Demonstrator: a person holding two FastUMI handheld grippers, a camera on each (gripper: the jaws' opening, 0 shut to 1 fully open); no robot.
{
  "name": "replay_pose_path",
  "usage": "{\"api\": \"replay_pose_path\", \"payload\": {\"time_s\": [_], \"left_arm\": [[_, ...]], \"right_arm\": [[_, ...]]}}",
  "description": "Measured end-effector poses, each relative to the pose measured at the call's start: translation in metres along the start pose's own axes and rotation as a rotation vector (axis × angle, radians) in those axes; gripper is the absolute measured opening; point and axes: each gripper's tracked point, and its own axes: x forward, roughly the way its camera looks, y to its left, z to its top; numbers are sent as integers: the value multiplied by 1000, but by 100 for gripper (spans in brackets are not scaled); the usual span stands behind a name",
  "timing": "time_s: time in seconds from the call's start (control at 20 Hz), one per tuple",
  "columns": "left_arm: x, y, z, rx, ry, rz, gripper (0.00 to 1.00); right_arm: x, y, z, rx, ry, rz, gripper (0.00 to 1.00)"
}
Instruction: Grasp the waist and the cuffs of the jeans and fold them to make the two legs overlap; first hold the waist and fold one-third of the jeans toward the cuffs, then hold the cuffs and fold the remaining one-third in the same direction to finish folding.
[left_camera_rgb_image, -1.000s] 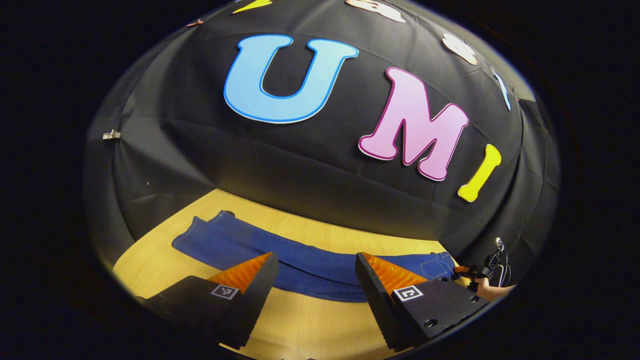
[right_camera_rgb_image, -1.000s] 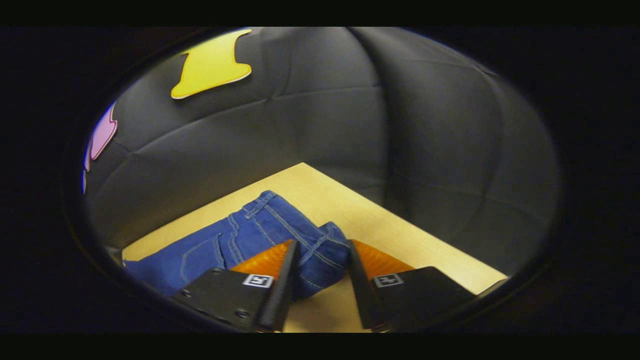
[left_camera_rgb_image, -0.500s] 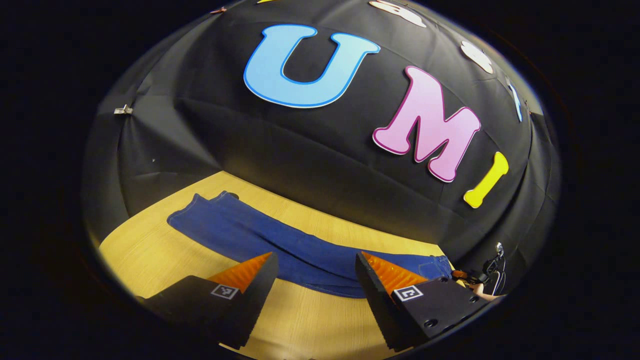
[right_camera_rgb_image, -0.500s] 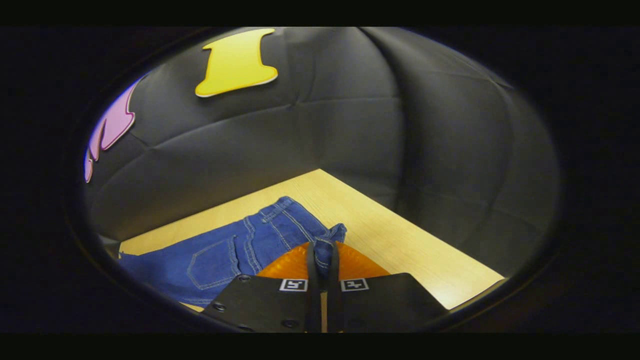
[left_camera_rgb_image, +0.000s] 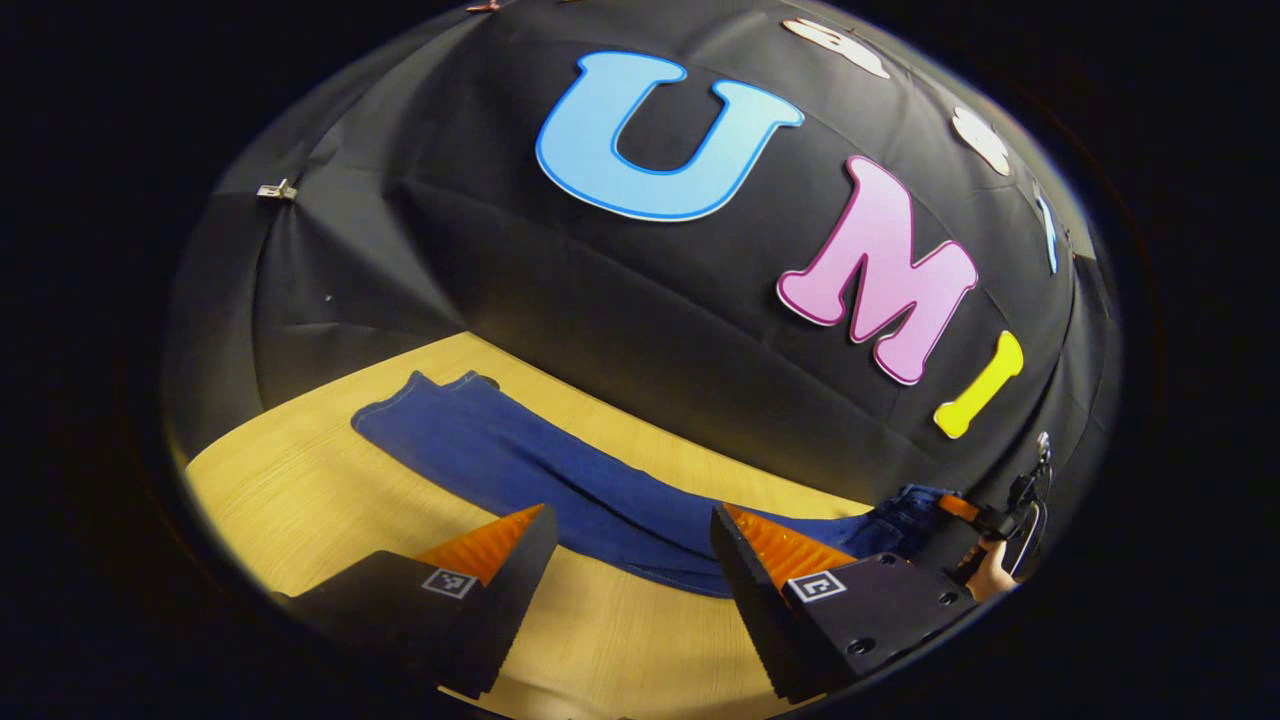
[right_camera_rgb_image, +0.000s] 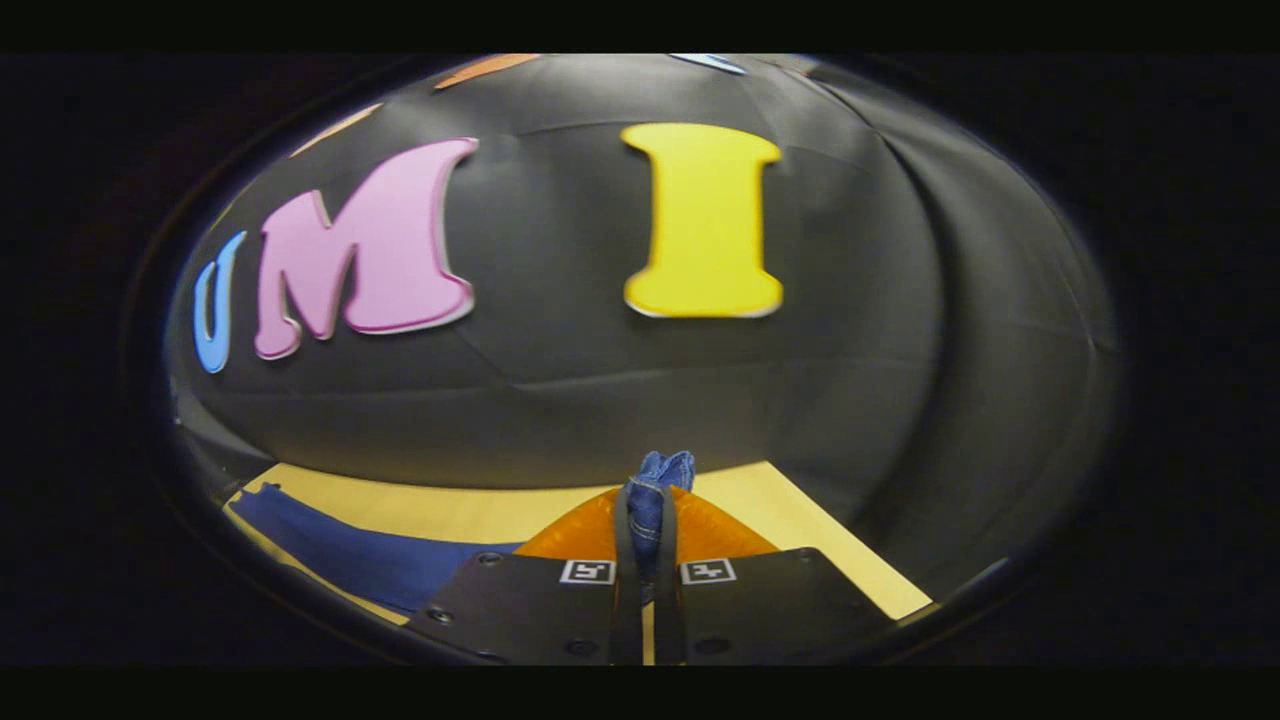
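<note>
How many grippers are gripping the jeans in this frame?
1. The right gripper is clamped on the jeans at the waist end; the left gripper hangs open above the legs.

Left gripper view: the jeans (left_camera_rgb_image: 560, 480) pass behind the near fingers (left_camera_rgb_image: 790, 555); their waist end and the person's hand (left_camera_rgb_image: 985, 575) are small and cut by the edge.

My left gripper (left_camera_rgb_image: 625, 560) has wedge-shaped fingers (left_camera_rgb_image: 500, 570) with ribbed inner pads, each carrying a small square black-and-white marker and round screw holes. My right gripper (right_camera_rgb_image: 650, 555) bears matching markers and screws on flat plates.
</note>
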Motion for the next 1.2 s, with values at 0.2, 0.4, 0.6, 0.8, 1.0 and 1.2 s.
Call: {"api": "replay_pose_path", "payload": {"time_s": [0.2,0.4,0.6,0.8,1.0,1.2], "left_arm": [[-3,37,16,-24,-49,31,96],[-6,77,28,-25,-88,64,96],[2,111,30,-33,-94,77,96],[22,143,38,27,-88,89,97],[58,172,58,115,-77,87,96],[113,210,60,184,11,111,96]], "right_arm": [[-19,17,11,-71,-29,125,9],[-24,28,12,-118,-31,274,8],[-27,30,0,-150,6,381,8],[-19,27,-37,-177,104,442,8],[-7,12,-77,-249,163,472,9],[-25,19,-104,-274,224,497,4]]}}
